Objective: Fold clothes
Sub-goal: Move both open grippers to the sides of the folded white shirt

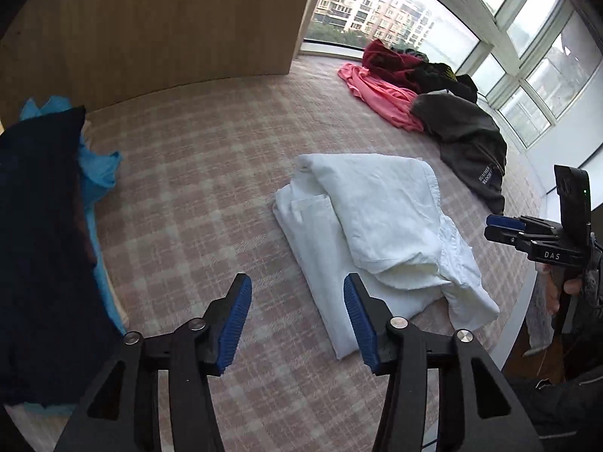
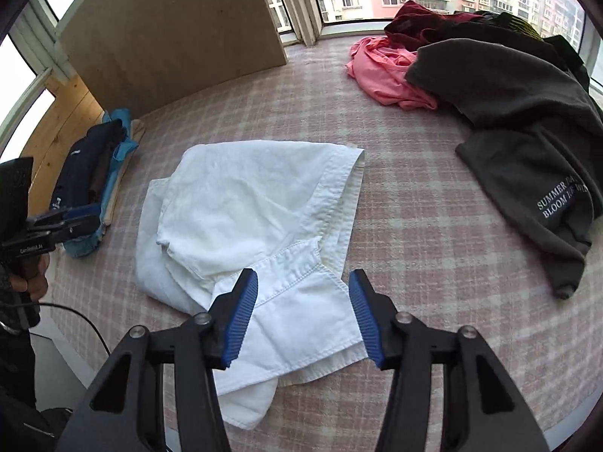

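White cotton, a roughly folded shirt [image 2: 248, 222], lies in the middle of the pink-and-cream checked bed cover [image 2: 414, 248]. The right gripper [image 2: 303, 310] hangs just above the shirt's near edge, jaws spread wide and released, blue pads either side of a stitched cuff or placket, gripping nothing. Only the right wrist view shows that stitched edge clearly; in the left wrist view the same shirt [image 1: 377, 226] appears as a bundle with one layer folded over another. The left gripper [image 1: 297, 320] hovers over the cover at the shirt's near left side, its jaws also apart and empty, the right pad overlapping the cloth's edge in the picture.

Each view catches the other tool: the left wrist view shows the right gripper [image 1: 493, 228] at the right edge, and there its jaws look nearly together, though its own camera shows them wide.

To the left lies a stack of folded clothes [image 2: 90, 180], dark navy on top of light blue. Behind it stands a wooden board [image 2: 169, 30]. Far right sits an unfolded heap: a dark grey sweatshirt [image 2: 527, 132] with white lettering, a pink garment [image 2: 384, 75], and a maroon garment [image 2: 418, 22] by the window [image 1: 377, 3]
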A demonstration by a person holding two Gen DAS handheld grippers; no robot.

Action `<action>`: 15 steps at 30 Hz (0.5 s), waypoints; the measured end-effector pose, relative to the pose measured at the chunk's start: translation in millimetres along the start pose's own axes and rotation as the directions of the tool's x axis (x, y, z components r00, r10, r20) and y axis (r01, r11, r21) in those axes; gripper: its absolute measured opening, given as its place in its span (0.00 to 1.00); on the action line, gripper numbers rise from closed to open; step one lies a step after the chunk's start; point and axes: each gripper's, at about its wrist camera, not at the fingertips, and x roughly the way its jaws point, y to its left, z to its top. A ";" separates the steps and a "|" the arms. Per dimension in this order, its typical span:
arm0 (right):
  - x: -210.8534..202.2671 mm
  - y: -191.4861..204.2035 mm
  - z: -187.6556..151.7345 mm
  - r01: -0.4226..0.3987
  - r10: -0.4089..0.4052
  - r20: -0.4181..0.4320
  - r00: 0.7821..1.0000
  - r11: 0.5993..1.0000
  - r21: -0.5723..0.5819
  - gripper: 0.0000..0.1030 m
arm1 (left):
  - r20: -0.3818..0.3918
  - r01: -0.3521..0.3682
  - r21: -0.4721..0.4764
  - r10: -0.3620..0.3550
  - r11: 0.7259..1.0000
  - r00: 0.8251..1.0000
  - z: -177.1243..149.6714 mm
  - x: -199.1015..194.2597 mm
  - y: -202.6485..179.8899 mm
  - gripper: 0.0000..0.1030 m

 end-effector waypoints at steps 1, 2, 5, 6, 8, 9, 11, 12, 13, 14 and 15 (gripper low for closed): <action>1.1 -0.3 0.2 -0.033 0.033 0.001 0.999 0.999 0.020 0.49 | 0.013 -0.010 -0.036 0.011 0.999 1.000 -6.4 -4.9 3.7 0.57; 0.4 -2.9 2.0 -0.034 0.034 0.003 0.999 0.999 0.037 0.49 | 0.025 -0.020 -0.072 0.022 0.997 0.999 -12.9 -9.8 7.4 0.58; 4.6 -13.5 7.4 0.073 -0.073 0.009 0.997 0.996 0.043 0.49 | 0.030 -0.002 -0.156 0.007 0.988 1.000 -24.3 -10.4 14.6 0.61; 6.0 -18.1 9.1 0.112 -0.112 0.009 0.994 0.993 0.039 0.49 | 0.018 0.020 -0.169 -0.017 0.985 1.000 -23.6 -4.0 14.5 0.61; 17.3 -30.7 14.3 0.136 -0.136 -0.014 0.991 0.990 0.038 0.49 | 0.000 0.030 -0.173 -0.030 0.984 1.000 -17.7 7.3 10.4 0.61; 24.4 -37.9 17.0 0.140 -0.139 -0.029 0.990 0.989 0.040 0.49 | -0.008 0.032 -0.175 -0.034 0.984 0.999 -14.2 13.1 8.7 0.61; 39.4 -50.3 22.1 0.138 -0.135 -0.062 0.989 0.989 0.047 0.49 | -0.020 0.019 -0.181 -0.023 0.983 1.000 -3.0 25.3 8.5 0.61; 47.5 -55.4 24.4 0.130 -0.126 -0.080 0.989 0.990 0.053 0.49 | -0.021 0.005 -0.189 -0.009 0.982 1.000 2.6 31.1 10.4 0.61; 53.5 -58.2 25.8 0.119 -0.114 -0.087 0.990 0.991 0.058 0.49 | -0.024 -0.008 -0.197 0.003 0.980 1.000 8.2 36.9 12.4 0.61; 59.2 -60.7 27.1 0.107 -0.101 -0.094 0.990 0.992 0.062 0.49 | -0.030 -0.016 -0.200 0.010 0.980 0.999 13.3 43.1 14.7 0.61; 64.9 -63.3 28.4 0.095 -0.088 -0.100 0.991 0.993 0.066 0.49 | -0.040 -0.020 -0.202 0.012 0.979 0.999 17.7 49.3 16.7 0.61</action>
